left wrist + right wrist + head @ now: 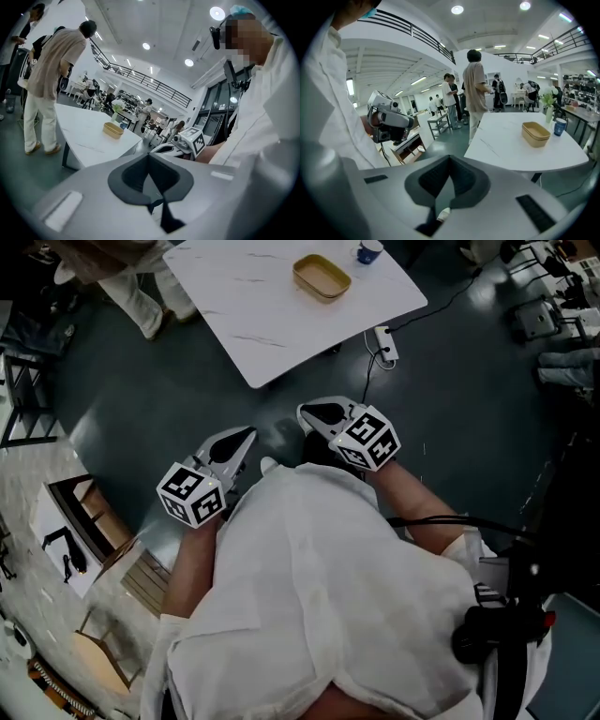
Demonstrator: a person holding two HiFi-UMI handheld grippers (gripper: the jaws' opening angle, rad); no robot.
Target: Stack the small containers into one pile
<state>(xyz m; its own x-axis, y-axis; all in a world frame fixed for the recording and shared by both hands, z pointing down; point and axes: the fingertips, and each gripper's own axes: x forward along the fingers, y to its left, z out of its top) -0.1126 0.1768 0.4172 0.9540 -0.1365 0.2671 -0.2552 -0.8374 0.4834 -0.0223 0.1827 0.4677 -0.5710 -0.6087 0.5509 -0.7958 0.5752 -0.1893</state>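
Tan oval containers [322, 277] sit nested in one pile on the white marble-look table [262, 324], far from both grippers. The pile also shows in the left gripper view [113, 130] and the right gripper view [536, 133]. My left gripper [246, 437] and right gripper [314, 413] hang side by side over the dark floor, close to my body, short of the table's near corner. The left gripper [149, 155] has its jaws together with nothing between them. The right gripper [450, 157] is likewise shut and empty.
A blue cup [368, 251] stands just behind the pile. A person in beige [476, 89] stands at the table's far side. A power strip [384, 343] and its cable lie on the floor by the table. Wooden shelving [103, 521] stands at my left.
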